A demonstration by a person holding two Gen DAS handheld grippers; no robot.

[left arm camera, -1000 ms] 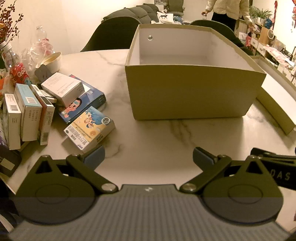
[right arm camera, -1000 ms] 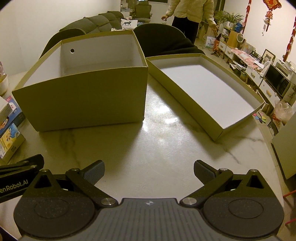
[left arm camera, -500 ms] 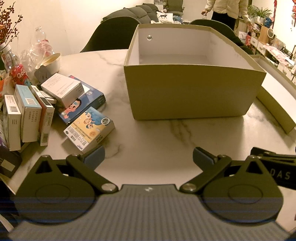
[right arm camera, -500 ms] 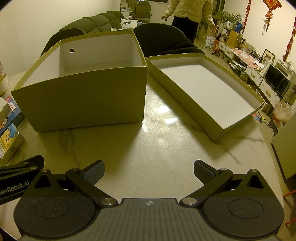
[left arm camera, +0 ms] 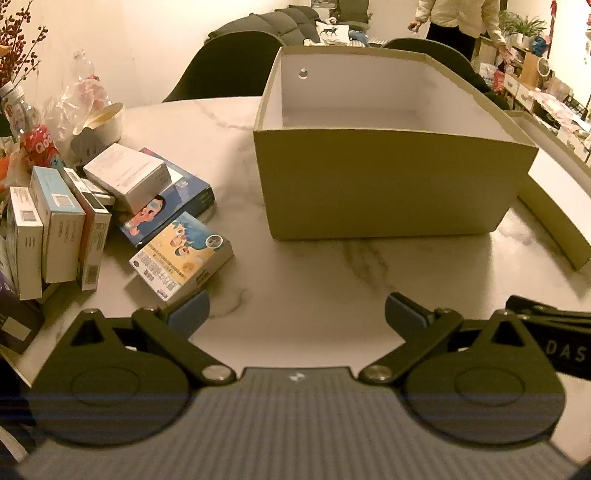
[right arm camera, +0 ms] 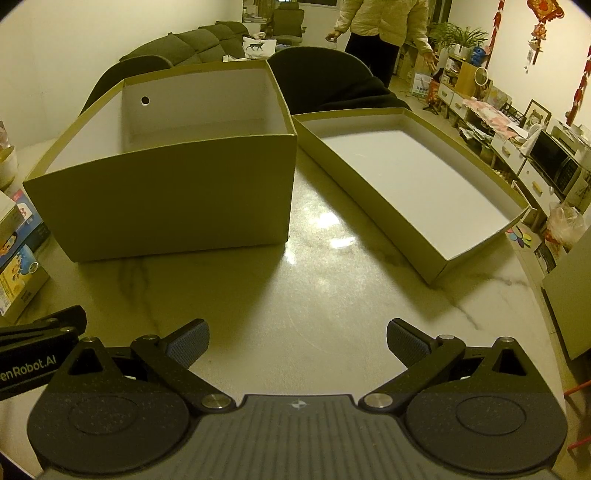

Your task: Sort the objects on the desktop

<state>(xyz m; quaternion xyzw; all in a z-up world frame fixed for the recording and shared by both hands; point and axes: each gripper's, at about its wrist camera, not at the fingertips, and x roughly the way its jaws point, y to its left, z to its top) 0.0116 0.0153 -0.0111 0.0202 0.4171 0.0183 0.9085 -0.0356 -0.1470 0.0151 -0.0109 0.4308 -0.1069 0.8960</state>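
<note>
An empty olive cardboard box point(left arm camera: 388, 192) point(right arm camera: 177, 206) stands open on the marble table. Left of it lies a heap of small cartons: a yellow-and-blue carton point(left arm camera: 181, 256) nearest, a dark blue carton with a cartoon child point(left arm camera: 166, 206), a white carton point(left arm camera: 127, 177) on top of it, and several narrow cartons standing upright point(left arm camera: 55, 229). My left gripper point(left arm camera: 295, 314) hovers open over bare table, its left fingertip just in front of the yellow carton. My right gripper point(right arm camera: 295, 341) is open too, holding nothing, in front of the box.
The box's lid point(right arm camera: 413, 184) lies upside down to the right of the box. A bowl point(left arm camera: 105, 122), plastic bags and a bottle crowd the table's far left. Dark chairs point(right arm camera: 321, 77) stand behind the table. A person point(right arm camera: 384, 33) stands in the room beyond.
Both views have shifted only slightly; the left gripper drifted a little. Both grippers stay open and nothing on the table has moved.
</note>
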